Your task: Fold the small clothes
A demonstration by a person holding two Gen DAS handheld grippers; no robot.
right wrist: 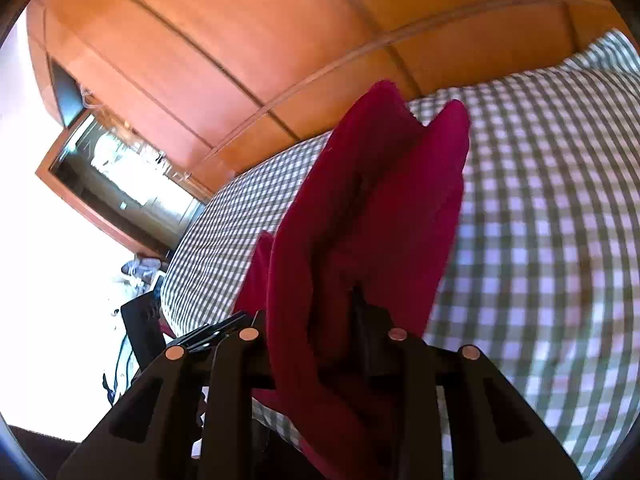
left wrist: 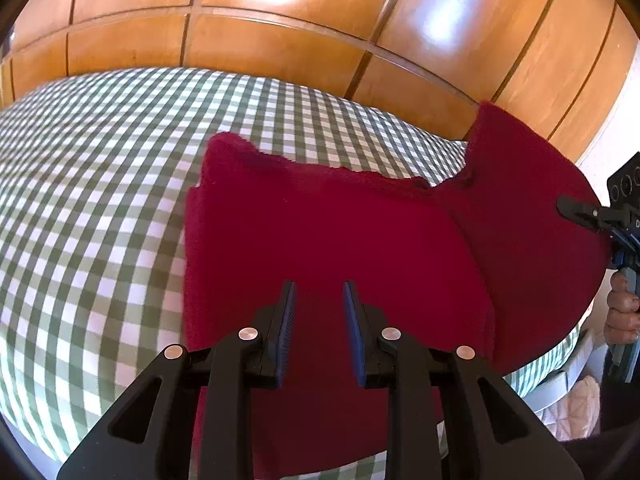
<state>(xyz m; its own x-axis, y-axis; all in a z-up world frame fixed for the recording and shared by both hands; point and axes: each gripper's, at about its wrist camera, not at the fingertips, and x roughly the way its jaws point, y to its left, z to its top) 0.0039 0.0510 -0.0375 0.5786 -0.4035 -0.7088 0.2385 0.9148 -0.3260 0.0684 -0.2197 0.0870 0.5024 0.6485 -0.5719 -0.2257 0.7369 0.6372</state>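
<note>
on the left the left gripper hovers over the flat part of the red garment, jaws parted and gripping nothing, so that half lies unpinned on the checked cloth and could drag. to the right the right gripper is clamped on a lifted flap. if the bunched cloth slips, i reckon the fold lands crooked.
</note>
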